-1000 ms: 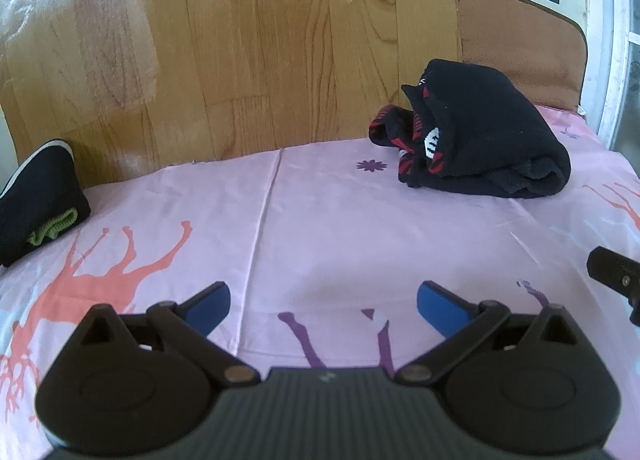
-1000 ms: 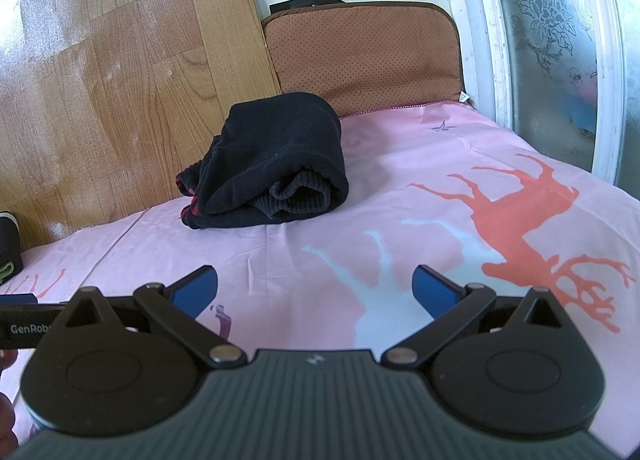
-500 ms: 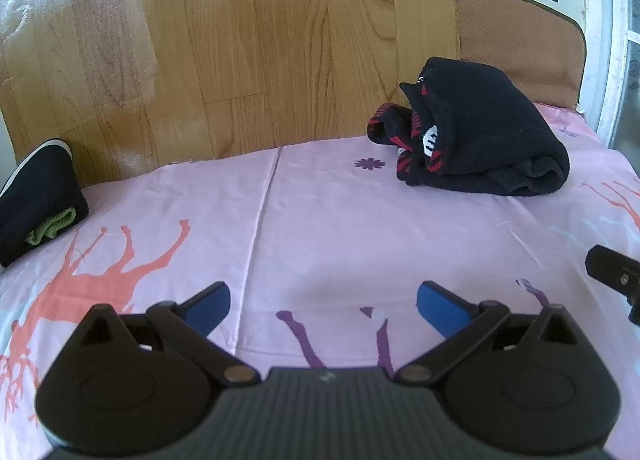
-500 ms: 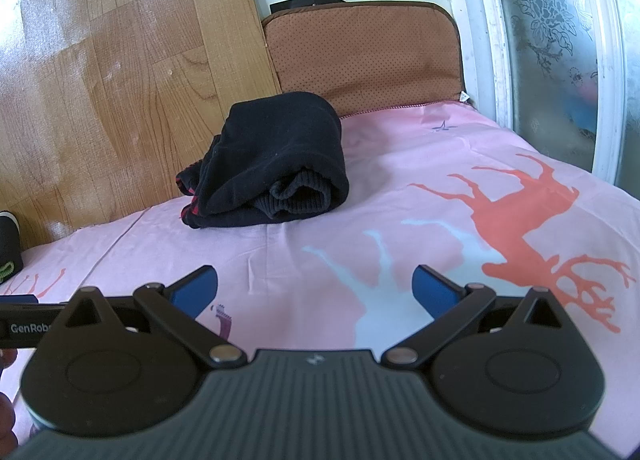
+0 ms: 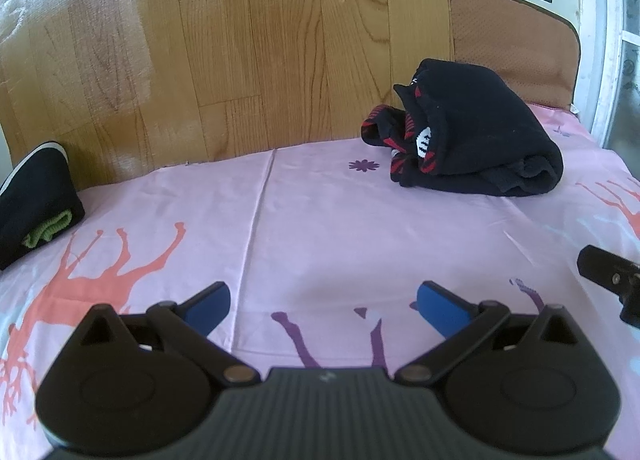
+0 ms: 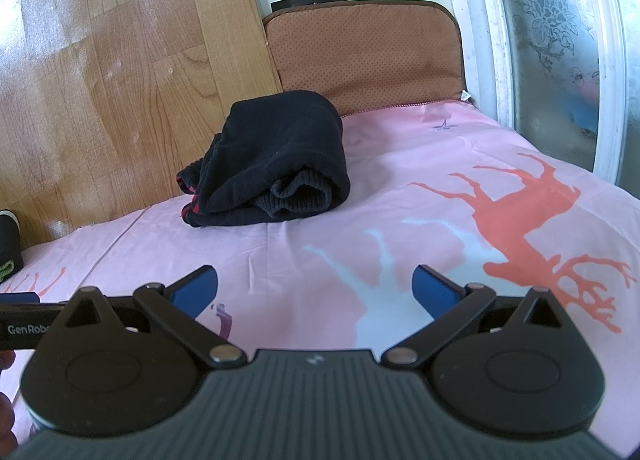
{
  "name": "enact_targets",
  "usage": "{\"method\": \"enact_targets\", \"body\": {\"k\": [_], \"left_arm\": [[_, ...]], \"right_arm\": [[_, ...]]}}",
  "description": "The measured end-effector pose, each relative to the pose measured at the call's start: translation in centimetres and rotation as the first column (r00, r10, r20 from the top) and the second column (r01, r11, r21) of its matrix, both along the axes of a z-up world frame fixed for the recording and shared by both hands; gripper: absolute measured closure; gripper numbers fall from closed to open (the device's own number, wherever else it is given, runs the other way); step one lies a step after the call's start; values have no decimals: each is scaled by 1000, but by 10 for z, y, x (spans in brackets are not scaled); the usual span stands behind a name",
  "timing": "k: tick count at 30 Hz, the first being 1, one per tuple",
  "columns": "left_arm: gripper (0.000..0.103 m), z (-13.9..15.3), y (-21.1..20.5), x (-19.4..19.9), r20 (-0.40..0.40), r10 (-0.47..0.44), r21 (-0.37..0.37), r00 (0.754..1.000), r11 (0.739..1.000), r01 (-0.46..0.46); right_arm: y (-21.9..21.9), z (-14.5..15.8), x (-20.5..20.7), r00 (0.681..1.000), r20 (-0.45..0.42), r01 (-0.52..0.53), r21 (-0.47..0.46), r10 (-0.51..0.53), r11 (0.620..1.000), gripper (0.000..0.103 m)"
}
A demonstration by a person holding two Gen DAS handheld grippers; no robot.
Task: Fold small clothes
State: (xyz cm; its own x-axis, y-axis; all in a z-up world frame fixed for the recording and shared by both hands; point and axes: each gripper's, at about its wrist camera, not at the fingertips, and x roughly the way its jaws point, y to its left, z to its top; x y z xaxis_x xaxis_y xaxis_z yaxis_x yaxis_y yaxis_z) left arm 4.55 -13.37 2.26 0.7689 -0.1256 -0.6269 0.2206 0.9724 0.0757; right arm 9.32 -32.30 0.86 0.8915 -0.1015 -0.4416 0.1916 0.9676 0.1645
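Note:
A folded black garment with red and white trim [image 5: 476, 132] lies on the pink sheet [image 5: 320, 220] near the headboard, far ahead and to the right of my left gripper [image 5: 322, 306]. That gripper hovers low over the sheet, open and empty. In the right wrist view the same black bundle [image 6: 276, 164] sits ahead and slightly left of my right gripper [image 6: 314, 288], which is also open with nothing between its blue fingers. A second dark folded item with a green edge [image 5: 36, 204] rests at the far left of the sheet.
A wooden panel wall [image 5: 240, 40] backs the bed. A brown cushion [image 6: 368, 56] stands against the wall behind the black bundle. A window frame [image 6: 608, 60] runs along the right side. The right gripper's side [image 5: 608, 272] shows at the left view's right edge.
Almost nothing differs. The left view has shifted very slightly, and both grippers stay open over the sheet.

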Motion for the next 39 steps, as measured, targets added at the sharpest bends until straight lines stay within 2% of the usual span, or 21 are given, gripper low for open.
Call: {"method": "enact_targets", "body": {"k": [39], "left_arm": [[0, -4, 2, 4, -24, 18, 24, 1000, 1000, -18]], "right_arm": [[-1, 0, 0, 1000, 1, -1, 0, 1, 1000, 0]]}}
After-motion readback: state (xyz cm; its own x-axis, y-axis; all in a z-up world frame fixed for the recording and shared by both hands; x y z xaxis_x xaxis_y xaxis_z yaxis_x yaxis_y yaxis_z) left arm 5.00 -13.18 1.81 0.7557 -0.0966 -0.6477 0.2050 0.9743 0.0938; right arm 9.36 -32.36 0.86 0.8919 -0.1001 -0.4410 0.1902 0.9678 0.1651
